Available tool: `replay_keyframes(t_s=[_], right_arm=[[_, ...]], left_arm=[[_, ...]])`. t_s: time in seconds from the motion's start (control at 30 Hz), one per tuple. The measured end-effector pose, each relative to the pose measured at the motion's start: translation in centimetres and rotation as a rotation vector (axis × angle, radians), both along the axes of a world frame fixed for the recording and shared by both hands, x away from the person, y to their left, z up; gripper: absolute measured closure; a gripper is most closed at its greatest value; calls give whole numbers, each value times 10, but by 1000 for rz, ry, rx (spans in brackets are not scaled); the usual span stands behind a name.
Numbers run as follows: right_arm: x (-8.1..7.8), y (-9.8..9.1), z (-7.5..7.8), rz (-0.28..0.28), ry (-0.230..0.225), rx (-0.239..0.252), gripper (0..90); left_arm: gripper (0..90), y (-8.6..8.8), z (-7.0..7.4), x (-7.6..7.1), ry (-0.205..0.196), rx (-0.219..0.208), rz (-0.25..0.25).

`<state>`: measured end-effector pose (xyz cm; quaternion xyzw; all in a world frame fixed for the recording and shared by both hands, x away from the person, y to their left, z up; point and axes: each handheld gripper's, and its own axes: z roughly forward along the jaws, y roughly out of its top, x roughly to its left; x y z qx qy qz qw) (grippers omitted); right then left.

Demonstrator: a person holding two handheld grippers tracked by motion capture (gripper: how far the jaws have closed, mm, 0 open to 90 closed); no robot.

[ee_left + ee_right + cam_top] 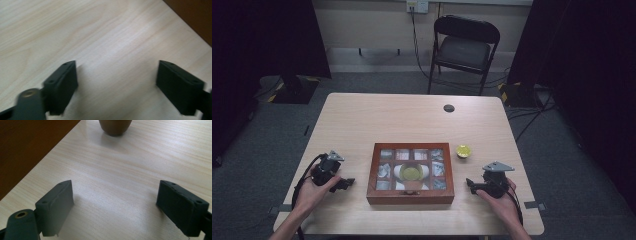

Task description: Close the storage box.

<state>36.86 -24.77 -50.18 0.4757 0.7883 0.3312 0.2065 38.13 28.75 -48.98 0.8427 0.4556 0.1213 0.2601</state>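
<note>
While both hands rest on pale wood table, high view: grey floor, black folding chair beyond. Wooden box, glass lid w/ compartments, sits between left gripper & right gripper; yellow cup just beyond right one.

Left gripper view: jaws wide, nothing between; box edge upper right.

Right gripper view: jaws wide, empty; box side left, cup ahead.

Dim room: black folding chair, grey floor, seemingly dark curtains.
</note>
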Motion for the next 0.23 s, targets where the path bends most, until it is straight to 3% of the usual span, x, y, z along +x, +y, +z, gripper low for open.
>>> replay_keyframes(t_s=[0.1, 0.23], right_arm=[[0, 0, 0, -2, -2, 0, 131], [-1, -1, 0, -13, -1, 1, 131]], left_arm=[[139, 2, -6, -5, -59, -34, 24], [29, 1, -15, -7, -125, -72, 44]])
